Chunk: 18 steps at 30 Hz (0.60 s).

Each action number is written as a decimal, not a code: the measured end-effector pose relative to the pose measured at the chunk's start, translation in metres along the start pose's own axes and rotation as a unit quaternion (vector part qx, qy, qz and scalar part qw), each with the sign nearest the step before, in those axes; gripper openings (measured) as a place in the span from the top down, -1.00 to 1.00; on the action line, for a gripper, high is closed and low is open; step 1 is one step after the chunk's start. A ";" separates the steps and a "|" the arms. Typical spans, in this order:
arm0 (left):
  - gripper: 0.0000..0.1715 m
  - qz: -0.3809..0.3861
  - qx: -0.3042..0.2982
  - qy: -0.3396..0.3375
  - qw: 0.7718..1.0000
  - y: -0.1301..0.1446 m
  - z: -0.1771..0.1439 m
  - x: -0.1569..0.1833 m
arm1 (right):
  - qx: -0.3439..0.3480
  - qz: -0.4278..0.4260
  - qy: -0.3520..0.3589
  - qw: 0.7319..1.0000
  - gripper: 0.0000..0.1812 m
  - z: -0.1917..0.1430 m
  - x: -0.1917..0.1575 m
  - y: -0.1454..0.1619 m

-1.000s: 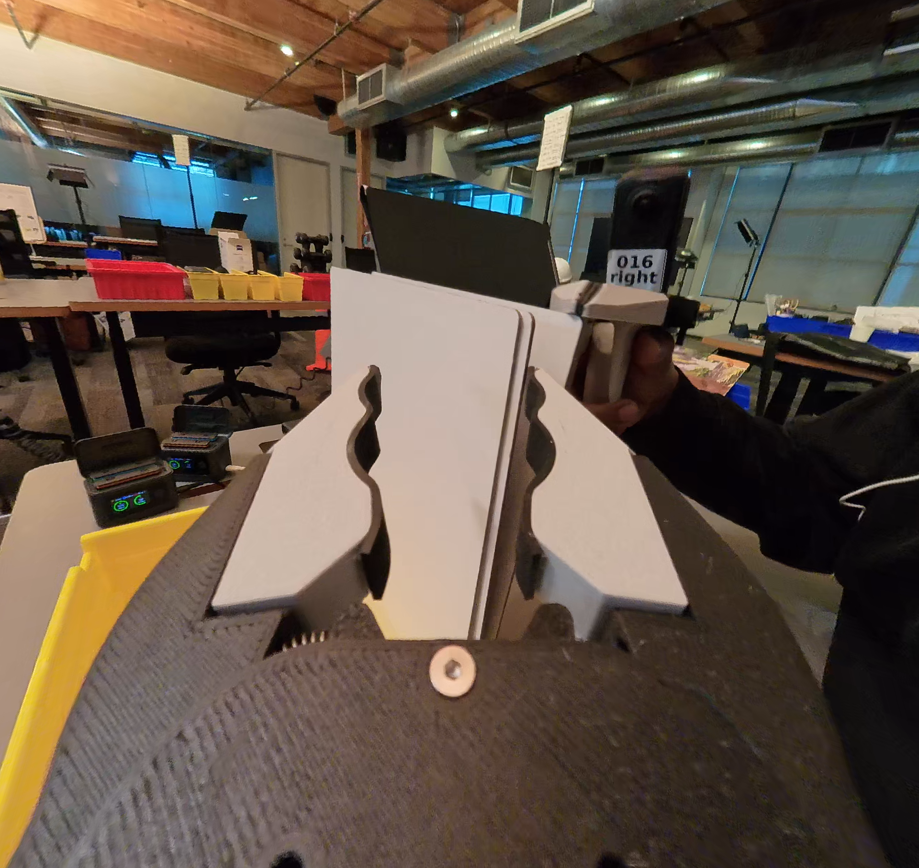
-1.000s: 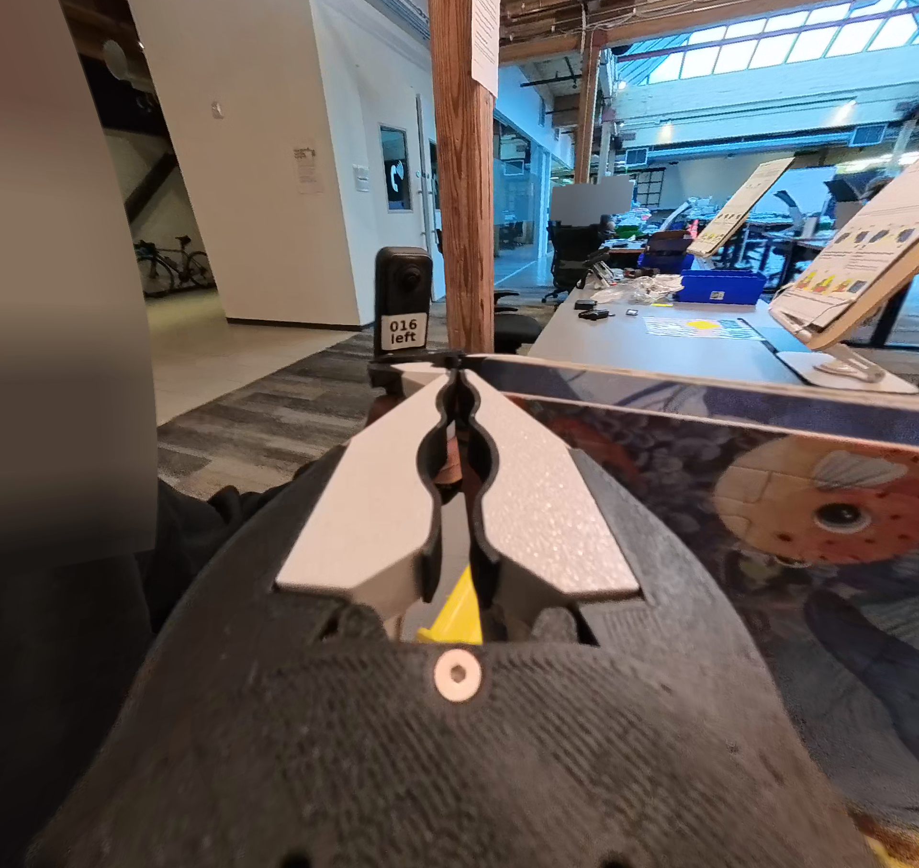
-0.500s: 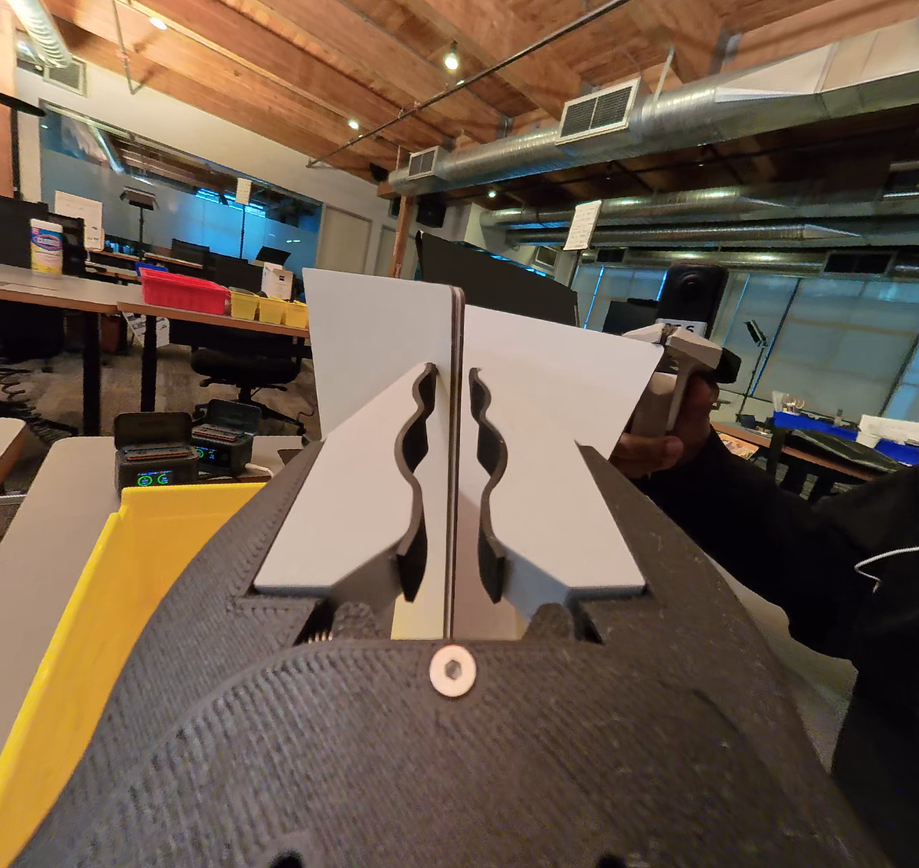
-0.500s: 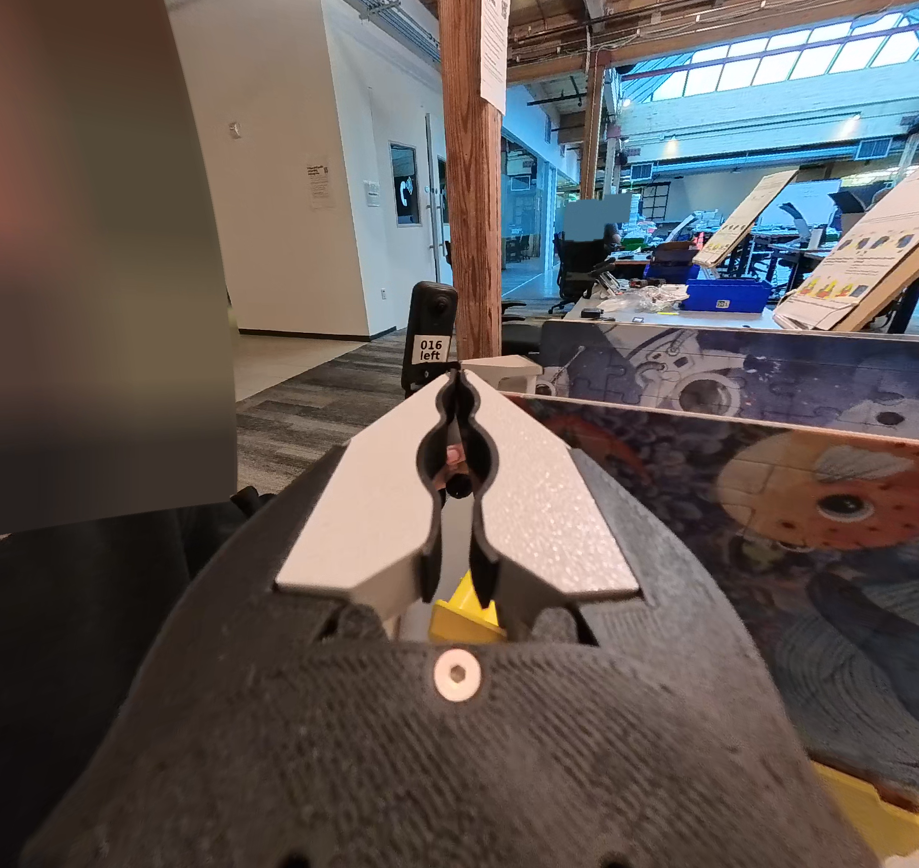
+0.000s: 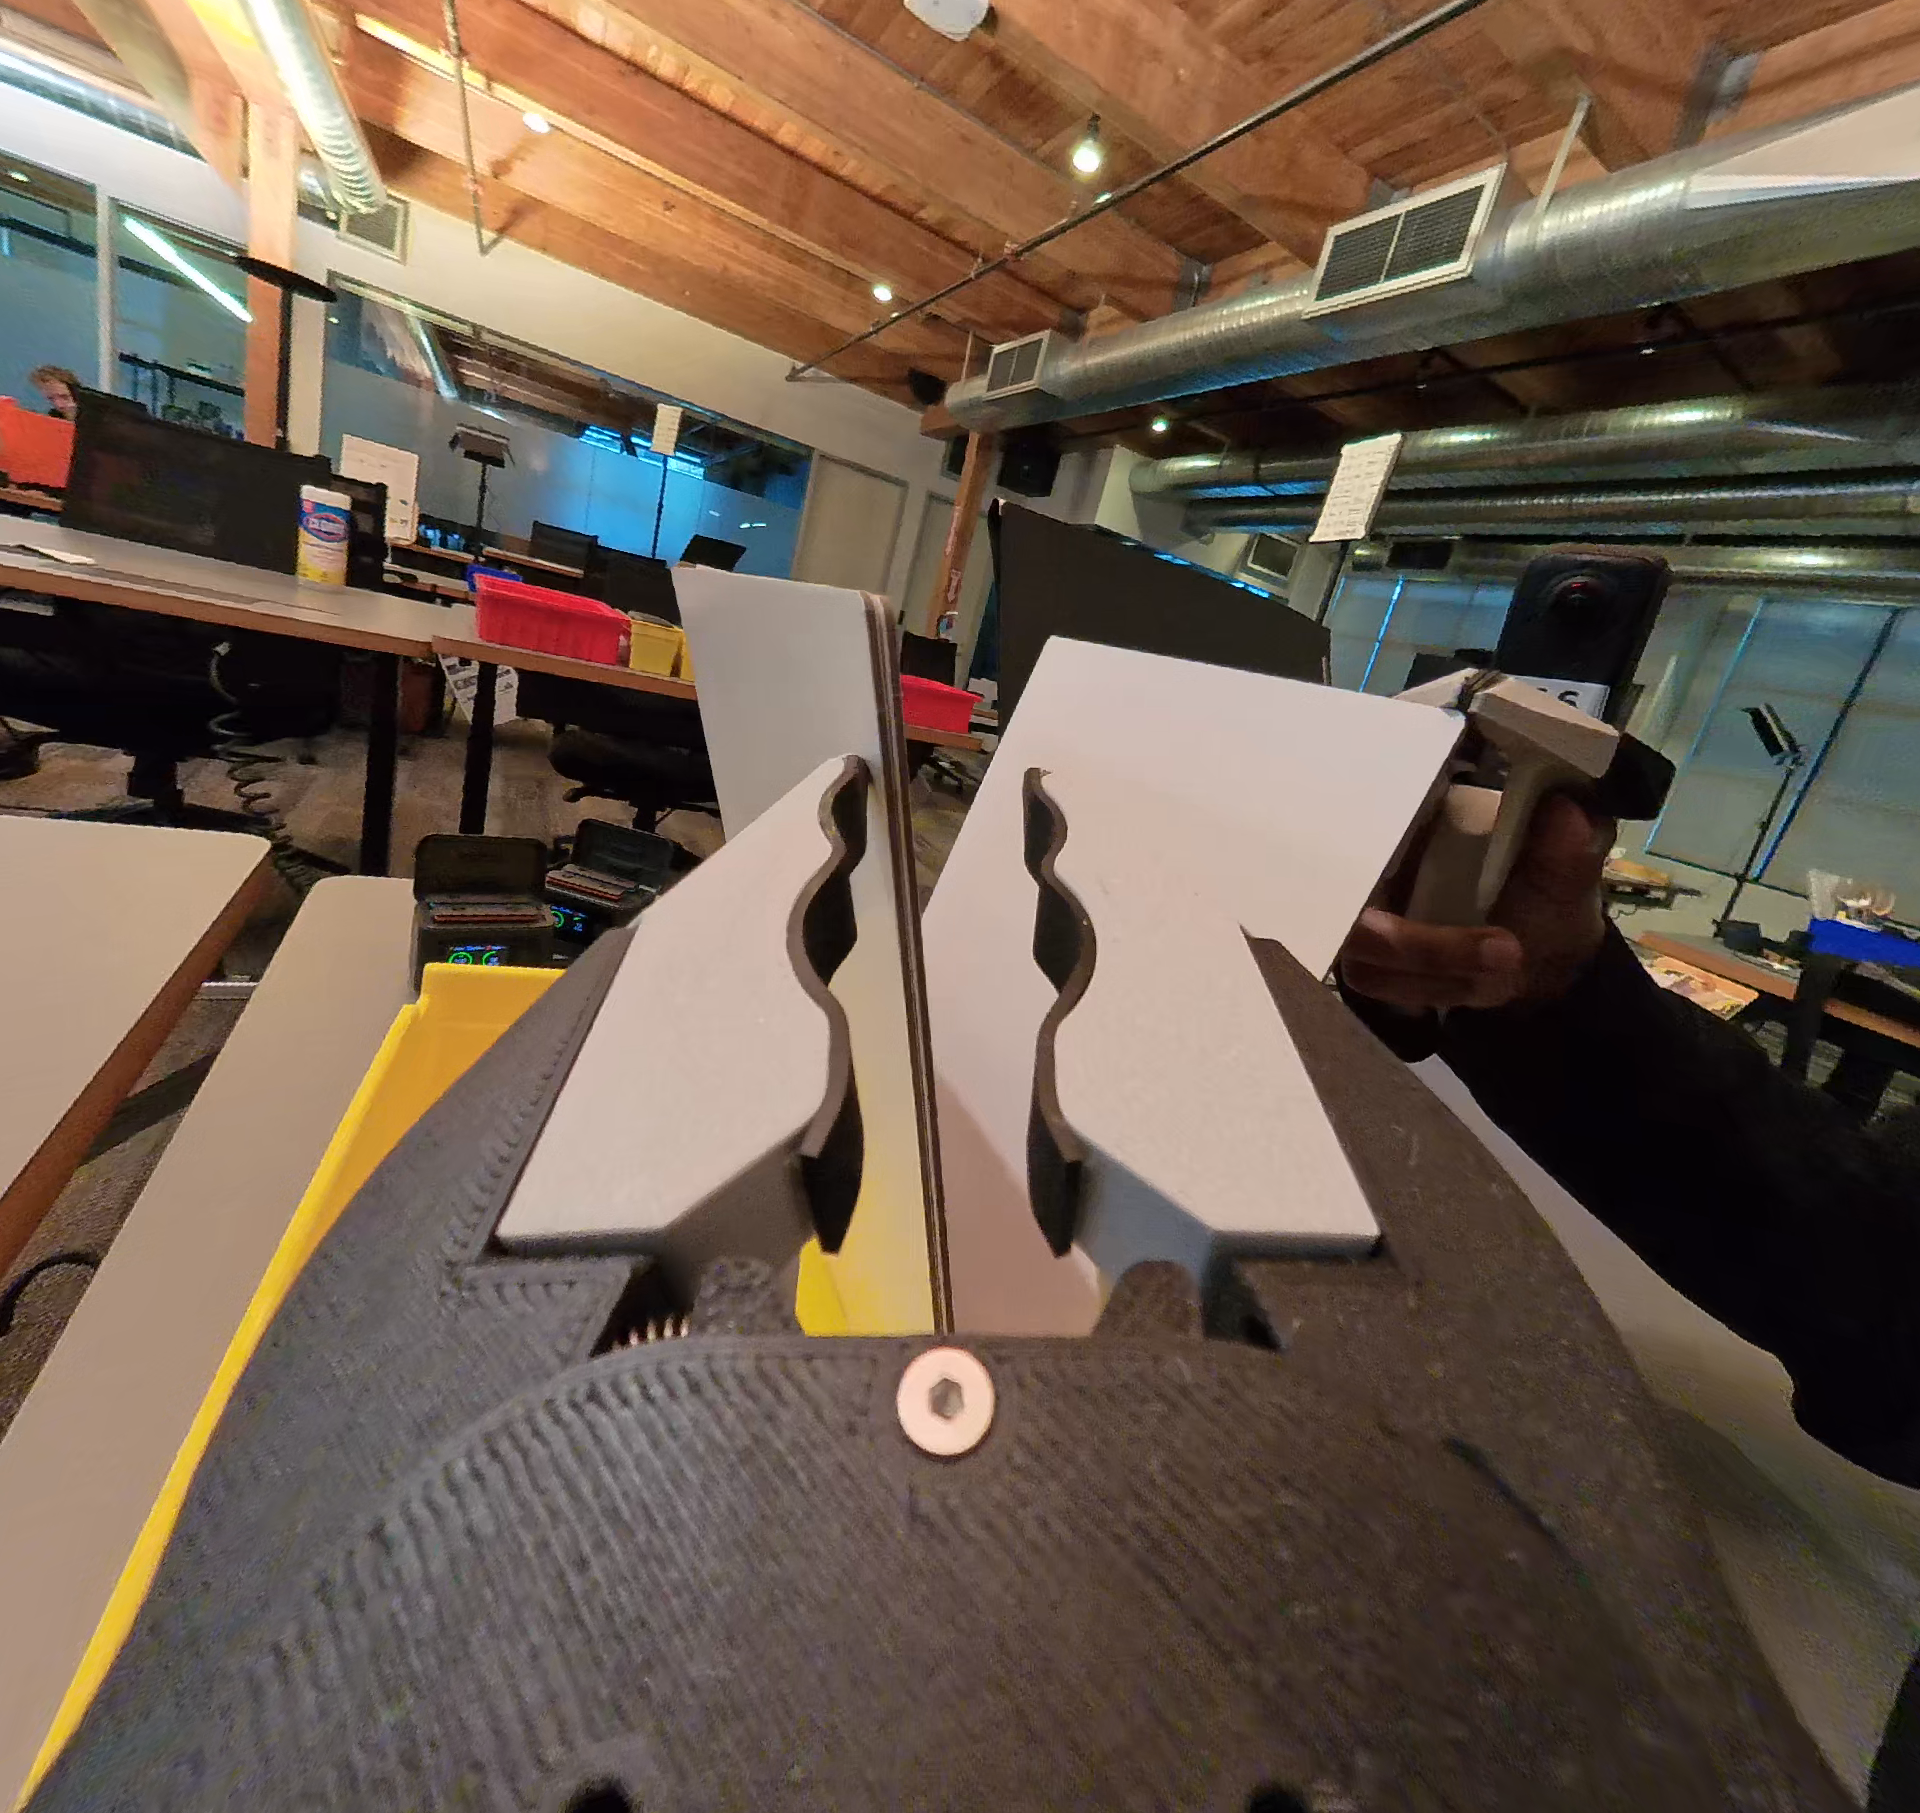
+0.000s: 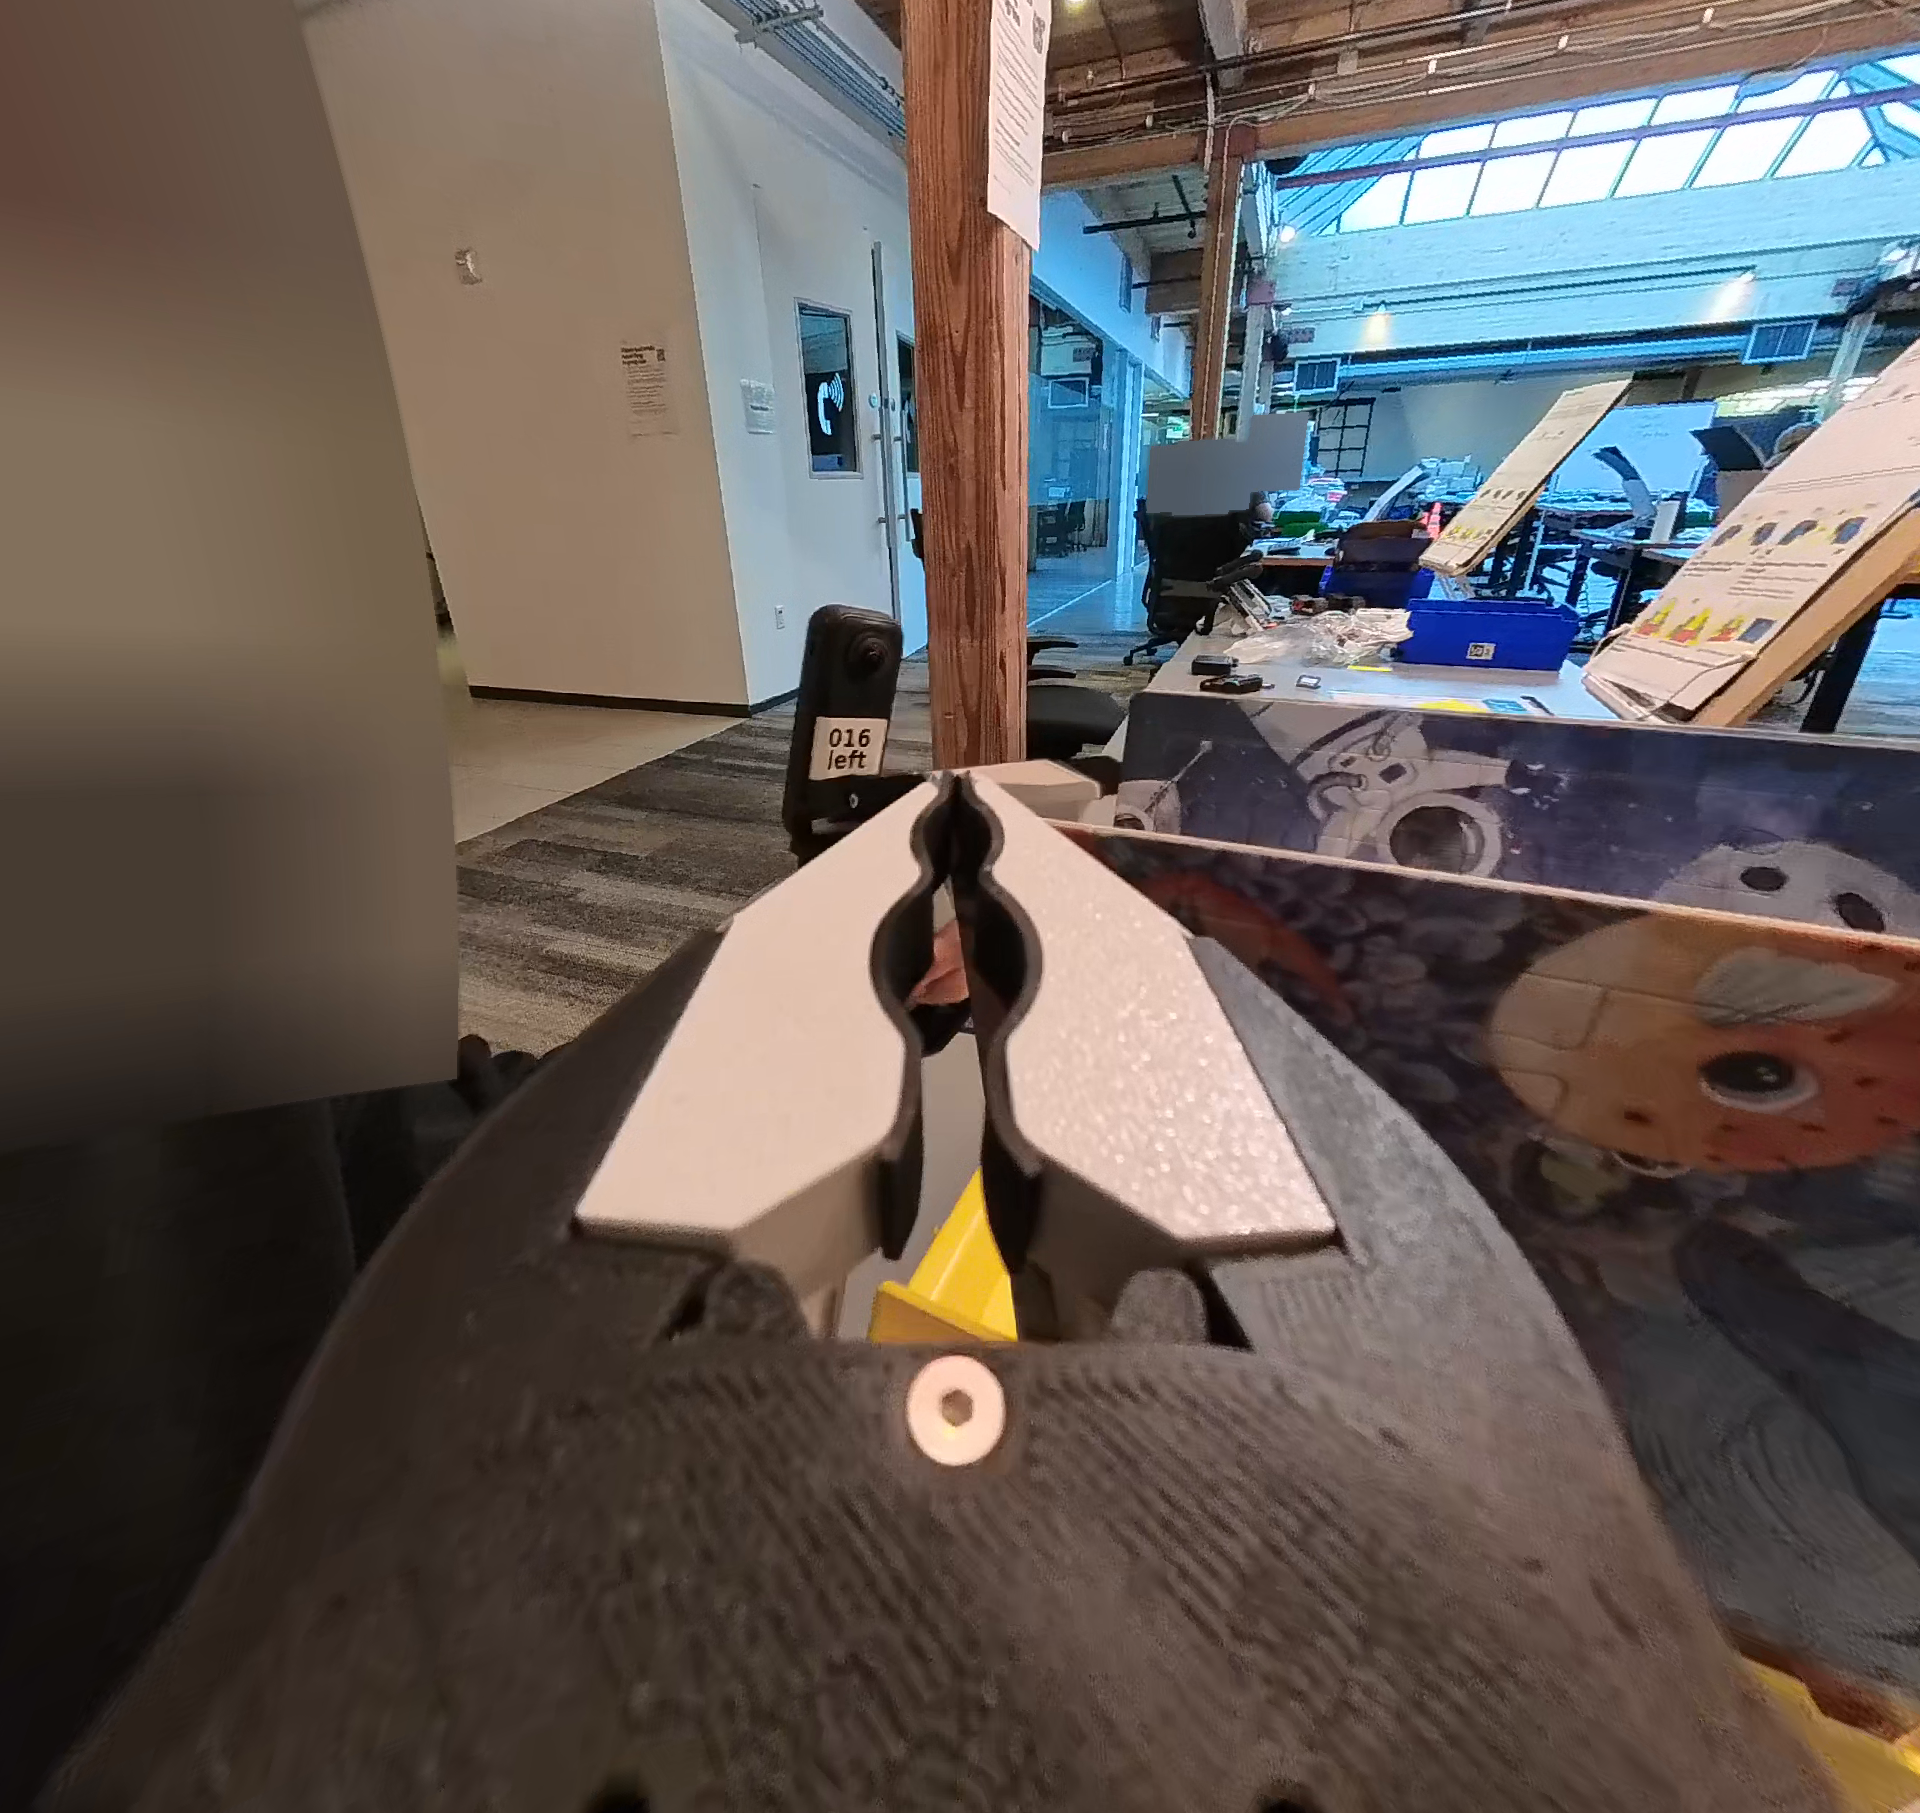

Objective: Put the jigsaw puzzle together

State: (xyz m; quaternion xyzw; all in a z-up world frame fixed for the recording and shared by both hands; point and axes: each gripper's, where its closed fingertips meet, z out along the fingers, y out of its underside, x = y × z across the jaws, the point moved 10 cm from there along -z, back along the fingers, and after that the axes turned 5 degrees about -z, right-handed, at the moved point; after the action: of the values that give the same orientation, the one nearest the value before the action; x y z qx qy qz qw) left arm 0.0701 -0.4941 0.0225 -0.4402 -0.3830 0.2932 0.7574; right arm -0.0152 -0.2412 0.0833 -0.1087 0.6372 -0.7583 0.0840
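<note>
Two thin puzzle boards with grey backs stand on edge over a yellow bin [image 5: 343, 1192]. My left gripper [image 5: 945, 776] is open. One board [image 5: 790, 683] stands edge-on between its jaws, against the left finger. The other board [image 5: 1226, 776] leans away to the right. My right gripper [image 6: 954, 787] is shut on the upper corner of this second board [image 6: 1558, 1036], whose face shows a printed orange fish. It also shows in the left wrist view [image 5: 1465, 807], held by a hand. The first board's space picture [image 6: 1455, 807] shows behind it.
Grey tables [image 5: 94, 932] stand to the left, with two small dark charging cases [image 5: 488, 890] behind the bin. A wooden post [image 6: 966, 309] rises ahead in the right wrist view. A dark sleeve [image 5: 1662, 1192] crosses the right side. The tips of one gripper are about 12 cm away from the tips of the other.
The two boards, pressed together a second ago, have swung apart at the top. My left jaws closed in half a second ago and have since widened. The left view has tilted upward.
</note>
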 end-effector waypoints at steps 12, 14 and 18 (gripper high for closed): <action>0.39 0.080 -0.061 -0.001 0.995 0.003 0.007 0.041 | 0.003 -0.071 0.049 0.996 1.00 0.011 -0.002 0.001; 0.39 0.105 -0.085 0.024 0.991 0.007 0.012 0.056 | 0.001 -0.090 0.061 0.994 1.00 0.013 -0.004 0.001; 0.42 0.121 -0.129 0.093 0.980 0.017 0.021 0.078 | 0.003 -0.119 0.097 0.988 0.93 0.012 -0.006 0.002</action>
State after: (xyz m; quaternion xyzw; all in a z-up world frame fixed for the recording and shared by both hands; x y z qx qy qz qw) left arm 0.0925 -0.4160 0.0393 -0.6022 -0.2897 0.2889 0.6856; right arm -0.0067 -0.2510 0.0828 -0.1096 0.6227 -0.7717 -0.0691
